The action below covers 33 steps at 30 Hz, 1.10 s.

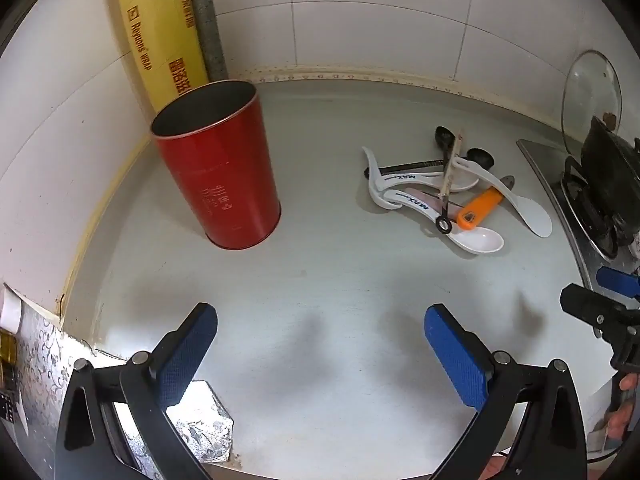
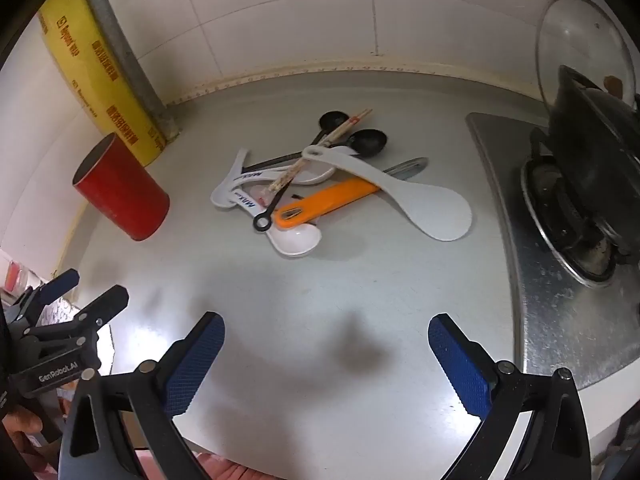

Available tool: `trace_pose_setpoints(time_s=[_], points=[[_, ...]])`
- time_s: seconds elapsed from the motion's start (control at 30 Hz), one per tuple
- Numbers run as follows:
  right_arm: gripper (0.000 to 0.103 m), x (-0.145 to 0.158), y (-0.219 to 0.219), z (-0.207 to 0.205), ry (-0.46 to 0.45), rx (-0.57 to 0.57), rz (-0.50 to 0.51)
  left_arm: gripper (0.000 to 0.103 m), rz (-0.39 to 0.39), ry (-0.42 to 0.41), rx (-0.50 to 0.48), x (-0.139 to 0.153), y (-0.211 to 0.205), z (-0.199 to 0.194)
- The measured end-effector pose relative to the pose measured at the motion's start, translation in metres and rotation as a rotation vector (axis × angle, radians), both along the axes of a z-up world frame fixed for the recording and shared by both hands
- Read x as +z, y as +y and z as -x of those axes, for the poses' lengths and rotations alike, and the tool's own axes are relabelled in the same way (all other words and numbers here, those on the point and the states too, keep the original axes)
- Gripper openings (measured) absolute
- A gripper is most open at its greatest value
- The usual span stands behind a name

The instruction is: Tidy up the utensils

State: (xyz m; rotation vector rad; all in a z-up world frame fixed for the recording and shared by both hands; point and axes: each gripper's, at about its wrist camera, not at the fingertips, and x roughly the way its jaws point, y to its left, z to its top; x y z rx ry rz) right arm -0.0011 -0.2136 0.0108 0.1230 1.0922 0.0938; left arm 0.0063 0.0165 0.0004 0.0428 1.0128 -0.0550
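A red cylindrical tin [image 1: 216, 168] stands open and empty on the grey counter near the back left corner; it also shows in the right wrist view [image 2: 122, 192]. A pile of utensils lies mid-counter: white rice paddle [image 2: 416, 196], orange-handled peeler [image 2: 324, 202], white spoons [image 2: 298, 240], black spoons [image 2: 368, 142], chopsticks [image 2: 316, 152]. The same pile shows in the left wrist view [image 1: 448, 192]. My left gripper [image 1: 320, 344] is open and empty, low over the near counter. My right gripper [image 2: 326, 352] is open and empty, in front of the pile.
A yellow wrap box [image 1: 160, 32] and grey pipe [image 1: 206, 20] lean in the back left corner. A gas stove [image 2: 560, 248] with a black pot [image 2: 600, 152] and a glass lid [image 2: 580, 44] stands at the right. White tiled wall behind.
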Motion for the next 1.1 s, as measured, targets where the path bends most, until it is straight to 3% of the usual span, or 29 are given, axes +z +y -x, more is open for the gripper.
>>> trace_pose_setpoints(time_s=[1.1], points=[[0.103,0.003,0.028,-0.006,0.003,0.031,0.061,0.103,0.046,-0.001,0.05,-0.007,0.025,-0.002]])
